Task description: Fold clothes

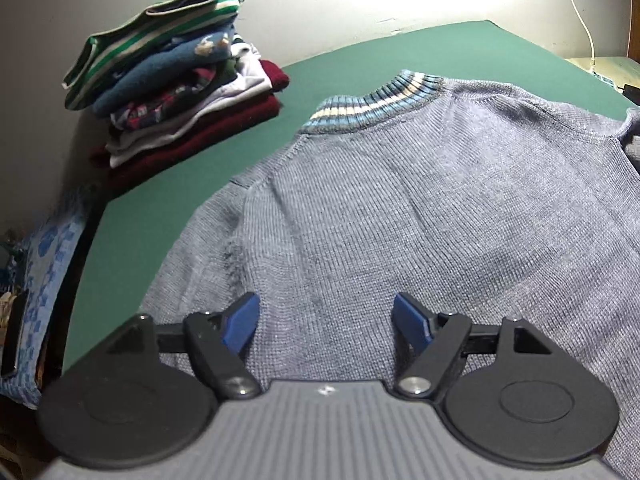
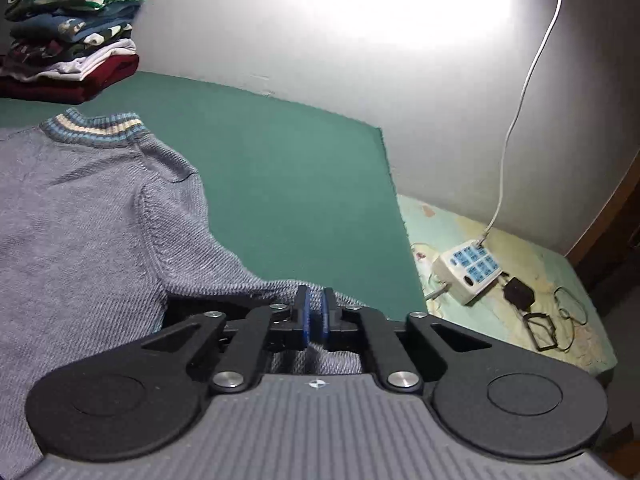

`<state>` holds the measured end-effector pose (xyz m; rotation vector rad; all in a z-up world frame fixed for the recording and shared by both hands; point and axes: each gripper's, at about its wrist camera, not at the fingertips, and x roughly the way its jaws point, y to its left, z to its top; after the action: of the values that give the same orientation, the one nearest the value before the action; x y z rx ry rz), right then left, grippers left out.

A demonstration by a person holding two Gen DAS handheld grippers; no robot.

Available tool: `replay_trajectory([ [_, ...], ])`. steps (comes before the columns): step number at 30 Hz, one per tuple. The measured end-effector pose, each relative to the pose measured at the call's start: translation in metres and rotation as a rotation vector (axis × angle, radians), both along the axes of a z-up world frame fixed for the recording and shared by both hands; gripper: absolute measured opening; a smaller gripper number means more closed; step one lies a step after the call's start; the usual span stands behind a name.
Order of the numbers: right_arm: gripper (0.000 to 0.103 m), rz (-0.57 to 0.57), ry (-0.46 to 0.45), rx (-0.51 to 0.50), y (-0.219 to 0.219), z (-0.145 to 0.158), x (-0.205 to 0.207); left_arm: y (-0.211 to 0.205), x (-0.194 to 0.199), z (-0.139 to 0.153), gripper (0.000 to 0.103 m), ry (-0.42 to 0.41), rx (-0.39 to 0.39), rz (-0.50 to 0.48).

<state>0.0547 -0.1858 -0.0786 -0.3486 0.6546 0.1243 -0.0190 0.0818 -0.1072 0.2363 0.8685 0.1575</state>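
Your right hand-held gripper point(image 2: 316, 314): pinching the sweater point(image 2: 80, 208) sleeve point(image 2: 208, 268) | sleeve runs ahead-left toward the collar | left hand-held gripper point(image 1: 326, 322): spread, above the sweater's body.

My left gripper point(image 1: 326, 322) tilts downward, jaws spread wide and holding nothing; my right gripper point(image 2: 316, 316) (jaws nearly together) pinches grey knit.
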Motion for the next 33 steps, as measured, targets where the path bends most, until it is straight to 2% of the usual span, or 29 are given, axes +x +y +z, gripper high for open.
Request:
replay_trajectory([
  [1,0.029,-0.013,0.010,0.017,-0.008,0.003,-0.004,-0.001,-0.001,0.002,0.078,0.001,-0.003,0.000],
  [3,0.041,-0.038,0.031,0.050,-0.024,0.009,-0.012,-0.002,-0.001,0.006,0.077,0.002,-0.011,0.001],
  [6,0.056,-0.132,0.063,0.082,-0.046,0.002,-0.014,-0.015,0.000,0.016,0.077,-0.014,-0.029,-0.033],
  [8,0.056,-0.174,0.091,0.107,-0.058,-0.005,-0.008,-0.032,0.003,0.020,0.079,-0.022,-0.038,-0.077],
  [11,0.056,-0.171,0.132,0.198,-0.070,-0.017,0.003,-0.064,0.007,0.023,0.083,-0.030,-0.042,-0.155],
  [12,0.054,-0.188,0.122,0.216,-0.073,-0.020,0.005,-0.075,0.008,0.022,0.083,-0.031,-0.038,-0.178],
  [13,0.045,-0.208,0.108,0.228,-0.074,-0.020,0.007,-0.086,0.009,0.022,0.083,-0.032,-0.035,-0.197],
  [14,0.016,-0.223,0.094,0.231,-0.076,-0.017,0.008,-0.094,0.009,0.021,0.084,-0.031,-0.035,-0.212],
  [15,0.009,-0.238,0.080,0.233,-0.077,-0.014,0.010,-0.102,0.009,0.021,0.084,-0.030,-0.036,-0.225],
  [19,0.009,-0.269,-0.089,0.243,-0.092,0.013,-0.001,-0.120,0.008,0.017,0.085,-0.007,-0.060,-0.238],
  [21,0.009,-0.252,-0.122,0.283,-0.099,0.021,-0.005,-0.127,0.007,0.014,0.086,0.007,-0.067,-0.240],
  [22,0.010,-0.235,-0.112,0.318,-0.102,0.021,-0.005,-0.130,0.006,0.012,0.087,0.012,-0.068,-0.239],
  [27,0.019,-0.113,0.126,0.381,-0.091,-0.007,0.003,-0.137,0.002,0.007,0.087,0.023,-0.071,-0.202],
  [29,0.038,-0.056,0.169,0.398,-0.084,-0.007,-0.009,-0.132,-0.002,0.009,0.087,0.024,-0.065,-0.173],
  [30,0.044,-0.025,0.171,0.406,-0.082,-0.004,-0.018,-0.126,-0.006,0.012,0.087,0.021,-0.067,-0.153],
  [33,0.045,0.169,0.274,0.475,-0.079,0.007,-0.043,-0.103,-0.022,0.022,0.088,0.013,-0.077,-0.087],
])
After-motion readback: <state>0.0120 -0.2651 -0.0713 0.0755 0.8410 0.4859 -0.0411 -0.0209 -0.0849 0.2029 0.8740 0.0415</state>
